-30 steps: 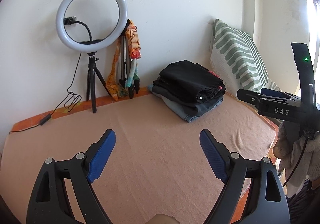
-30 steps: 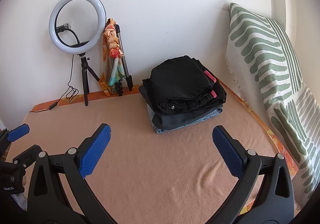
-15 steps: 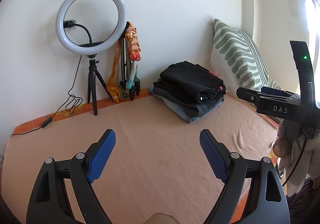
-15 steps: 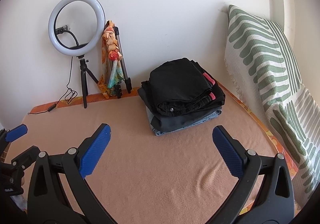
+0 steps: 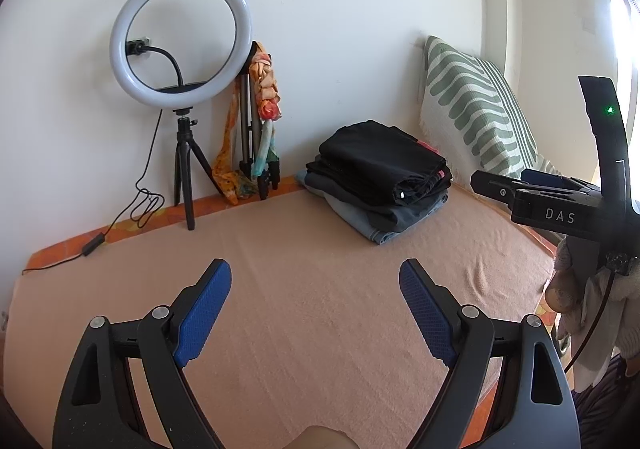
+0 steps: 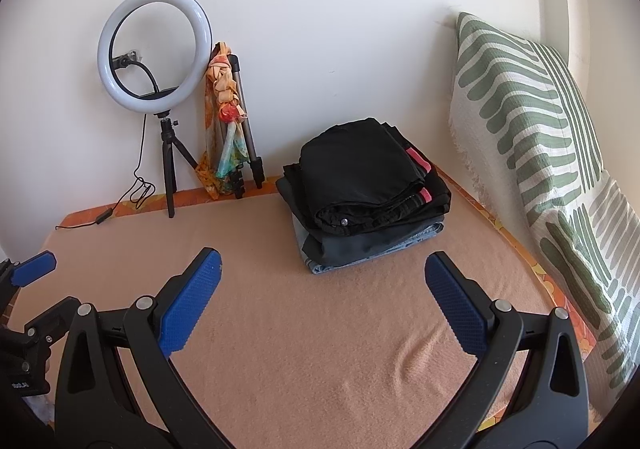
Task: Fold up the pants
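Observation:
A stack of folded pants (image 5: 380,177), black on top with grey and blue denim beneath, lies at the far side of the peach blanket (image 5: 304,289); it also shows in the right wrist view (image 6: 364,193). My left gripper (image 5: 316,289) is open and empty, held above the blanket well short of the stack. My right gripper (image 6: 320,281) is open and empty, just in front of the stack. The right gripper also shows side-on at the right edge of the left wrist view (image 5: 500,185). A blue pad of the left gripper (image 6: 34,269) shows at the left edge of the right wrist view.
A ring light on a tripod (image 5: 182,41) and a second tripod draped with a coloured scarf (image 5: 260,121) stand against the back wall. A cable (image 5: 120,221) runs along the bed edge. A green-striped pillow (image 6: 532,137) leans at the right.
Both grippers have drawn back and risen slightly; the stack and ring light sit a little lower and farther in view. Both stay open and empty.

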`<act>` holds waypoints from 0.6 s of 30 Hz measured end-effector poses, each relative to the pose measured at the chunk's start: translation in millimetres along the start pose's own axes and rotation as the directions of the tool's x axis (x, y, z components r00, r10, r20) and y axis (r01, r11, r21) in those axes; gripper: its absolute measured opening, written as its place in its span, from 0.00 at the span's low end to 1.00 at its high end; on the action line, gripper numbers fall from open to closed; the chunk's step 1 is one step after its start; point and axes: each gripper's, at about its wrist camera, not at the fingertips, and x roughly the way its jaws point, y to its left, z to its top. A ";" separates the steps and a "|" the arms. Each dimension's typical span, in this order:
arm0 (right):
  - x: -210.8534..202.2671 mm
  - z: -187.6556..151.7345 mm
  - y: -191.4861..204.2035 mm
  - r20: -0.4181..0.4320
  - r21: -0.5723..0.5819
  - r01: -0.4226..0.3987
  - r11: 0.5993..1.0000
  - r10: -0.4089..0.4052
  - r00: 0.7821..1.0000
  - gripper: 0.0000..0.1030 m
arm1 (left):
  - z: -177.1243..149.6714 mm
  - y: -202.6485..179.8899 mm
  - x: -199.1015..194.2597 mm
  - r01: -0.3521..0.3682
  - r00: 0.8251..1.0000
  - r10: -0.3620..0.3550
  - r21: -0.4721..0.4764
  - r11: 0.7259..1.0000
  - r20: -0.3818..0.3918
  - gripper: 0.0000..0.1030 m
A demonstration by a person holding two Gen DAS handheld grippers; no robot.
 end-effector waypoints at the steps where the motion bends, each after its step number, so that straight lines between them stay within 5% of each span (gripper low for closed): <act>1: 0.3 0.1 0.1 0.000 0.000 0.000 1.000 0.000 1.000 1.00 | 0.0 -0.2 -0.4 0.000 1.000 0.000 0.001 1.000 0.001 0.84; 18: 1.3 2.0 0.5 0.001 -0.001 -0.004 1.000 0.004 1.000 1.00 | -0.2 -1.8 -0.6 0.000 1.000 0.000 0.002 1.000 0.000 0.84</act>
